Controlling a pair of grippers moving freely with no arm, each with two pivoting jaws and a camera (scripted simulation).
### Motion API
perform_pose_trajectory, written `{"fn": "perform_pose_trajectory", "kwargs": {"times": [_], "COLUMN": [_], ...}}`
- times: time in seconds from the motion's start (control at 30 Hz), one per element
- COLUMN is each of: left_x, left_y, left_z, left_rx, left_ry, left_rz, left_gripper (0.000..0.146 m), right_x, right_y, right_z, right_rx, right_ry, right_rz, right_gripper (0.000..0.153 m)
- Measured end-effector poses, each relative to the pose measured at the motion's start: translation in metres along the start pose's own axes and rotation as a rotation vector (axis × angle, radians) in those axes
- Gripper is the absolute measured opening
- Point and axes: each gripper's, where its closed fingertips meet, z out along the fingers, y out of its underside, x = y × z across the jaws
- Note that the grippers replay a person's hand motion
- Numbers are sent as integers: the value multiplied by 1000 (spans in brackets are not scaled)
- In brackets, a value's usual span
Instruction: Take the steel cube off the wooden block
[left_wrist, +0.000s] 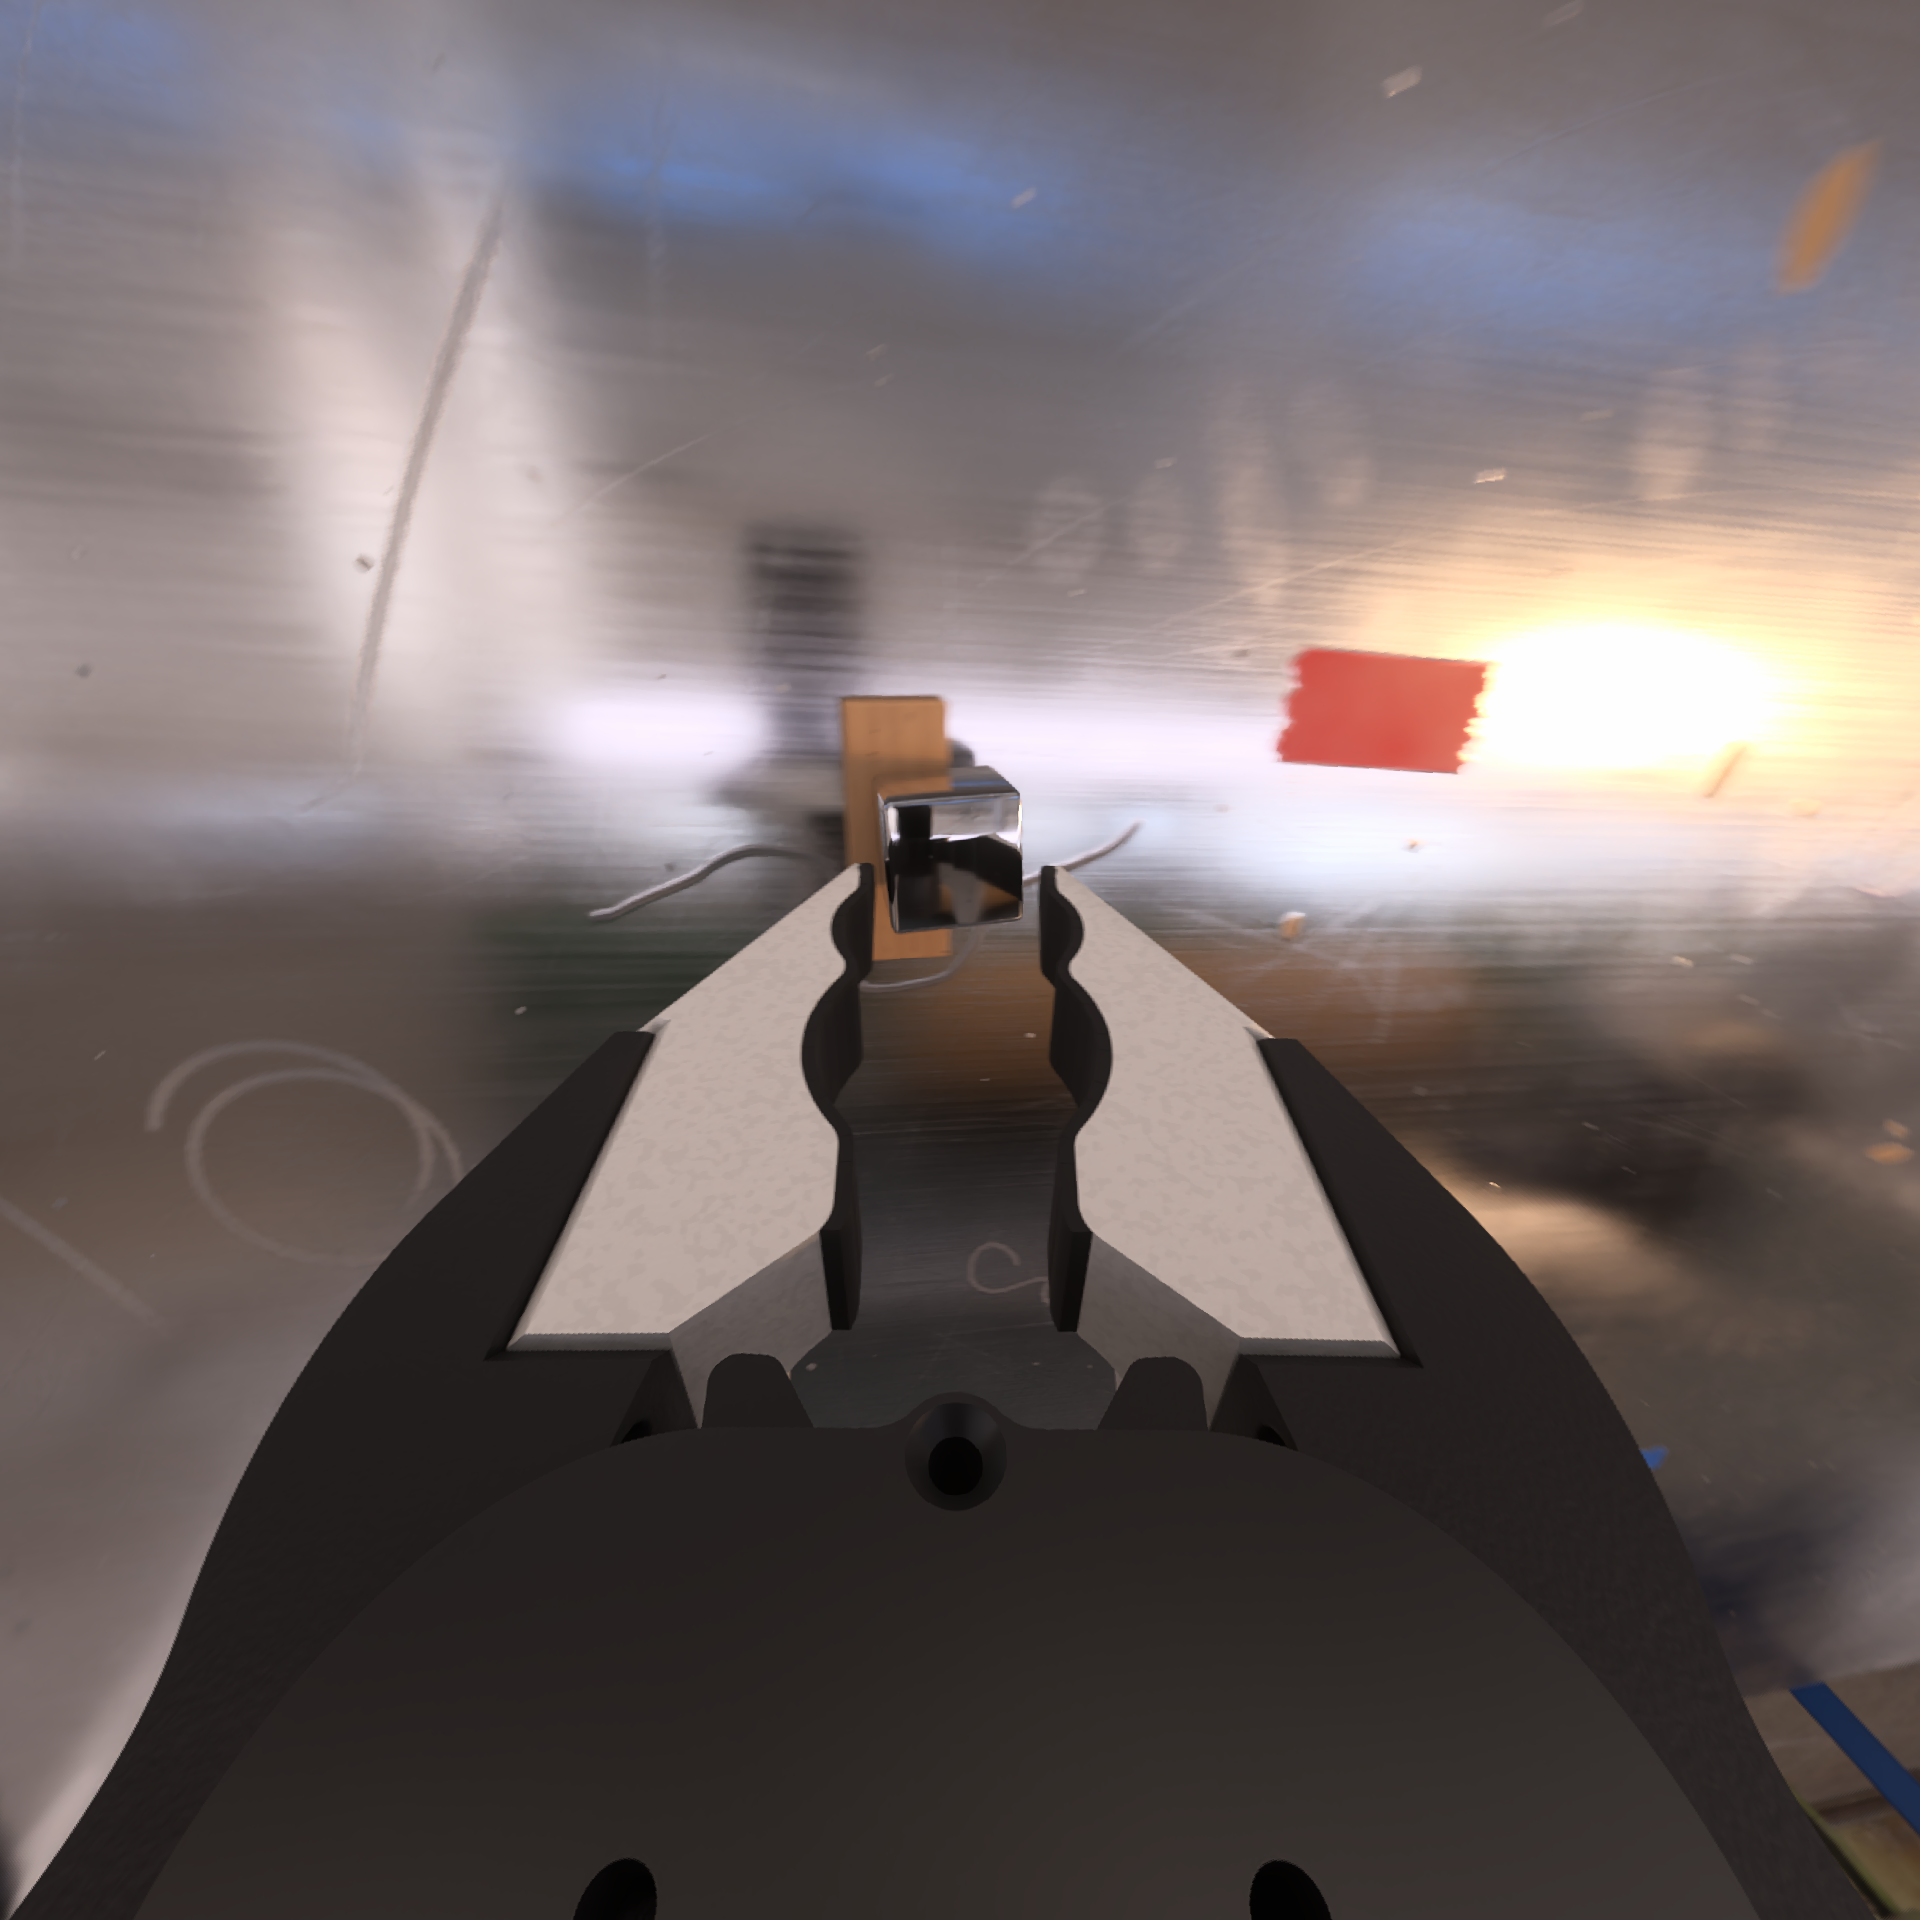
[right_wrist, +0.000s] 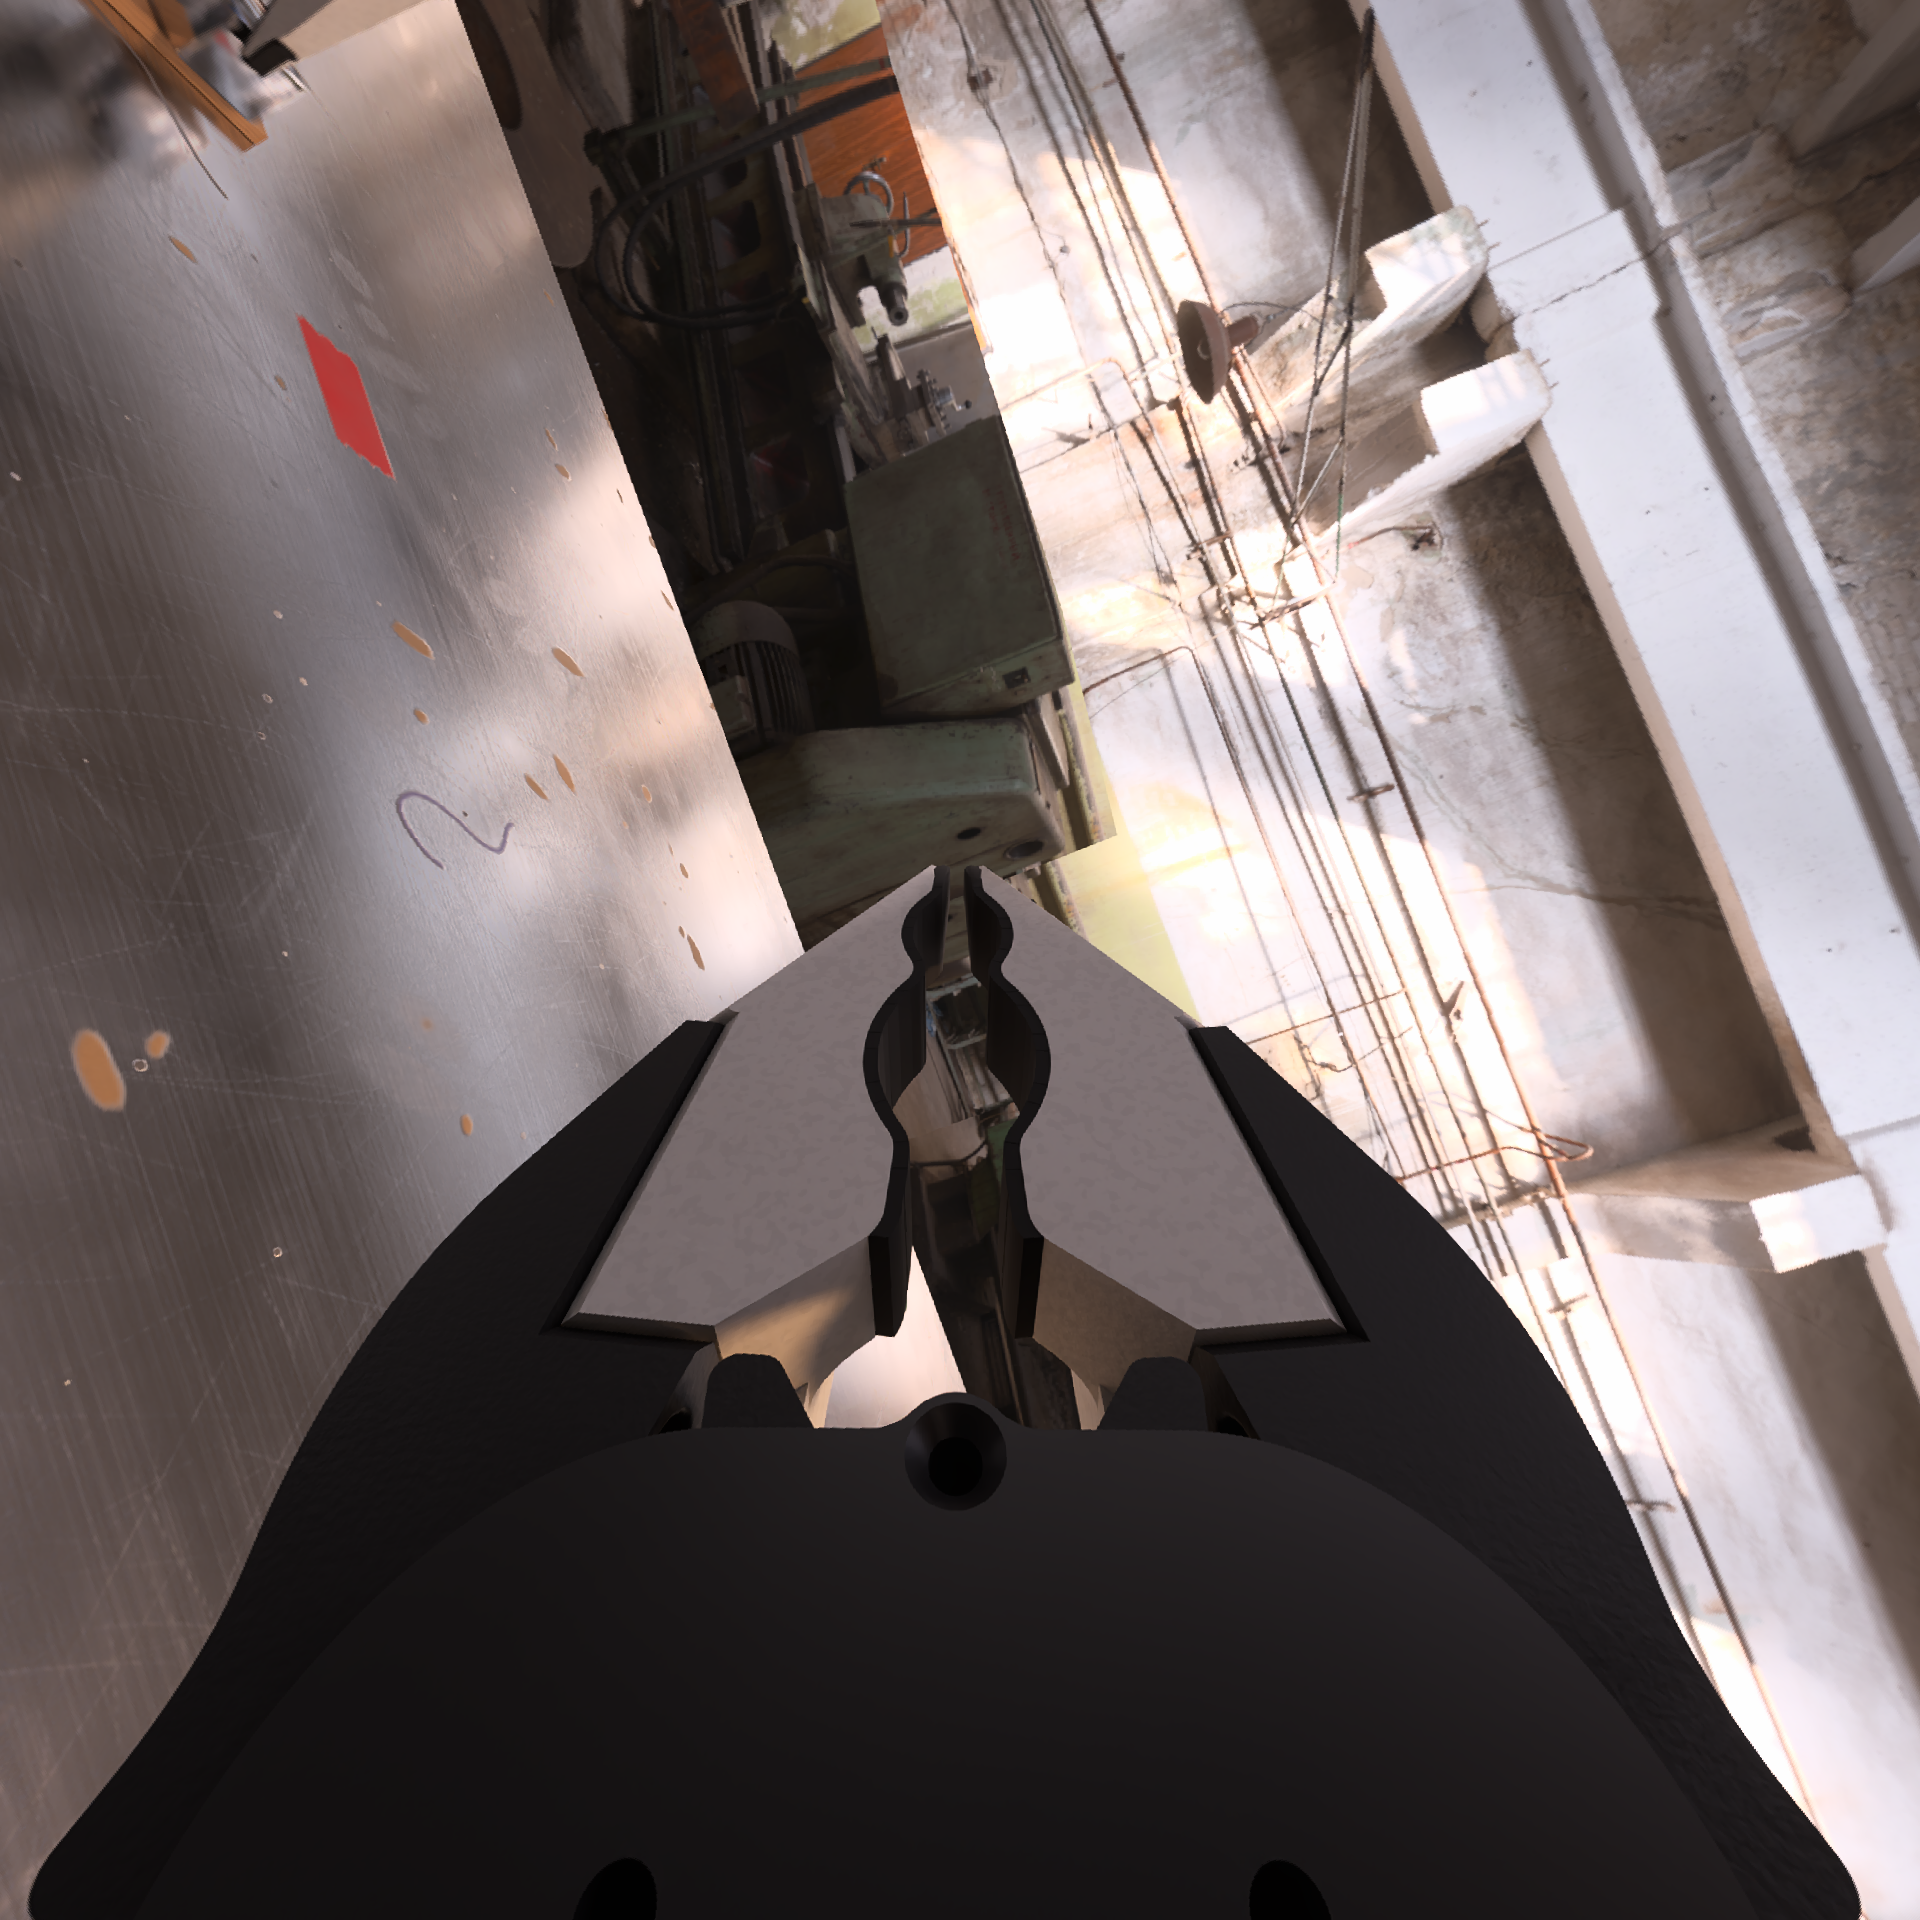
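Brushed metal tabletop (left_wrist: 312, 727) bearing the wooden block (left_wrist: 891, 748), with the steel cube (left_wrist: 951, 857) on it, not yet removed. Left gripper (left_wrist: 951, 883), jaws apart, is lined up just short of the cube. Only the right wrist view shows the right gripper (right_wrist: 956, 883), nearly closed and empty, well away.

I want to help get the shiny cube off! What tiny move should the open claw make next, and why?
Probably ease the left claw straight forward. Its jaws are open and the steel cube, against the wooden block, sits just beyond the tips, not yet between them.
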Motion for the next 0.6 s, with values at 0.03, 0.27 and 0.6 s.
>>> {"fn": "perform_pose_trajectory", "kwargs": {"times": [0.03,0.27,0.6], "left_x": [8,99,239], "left_y": [-3,25,155], "left_z": [-6,-86,-54], "left_rx": [29,231,263], "left_ry": [41,197,363], "left_rz": [21,525,981], "left_gripper": [26,26,26], "right_x": [0,0,0], "right_y": [0,0,-4], "right_z": [0,0,3], "right_rx": [-1,0,5], "right_ry": [1,10,53], "right_rz": [-3,1,-3], "right_gripper": [2,3,4]}}
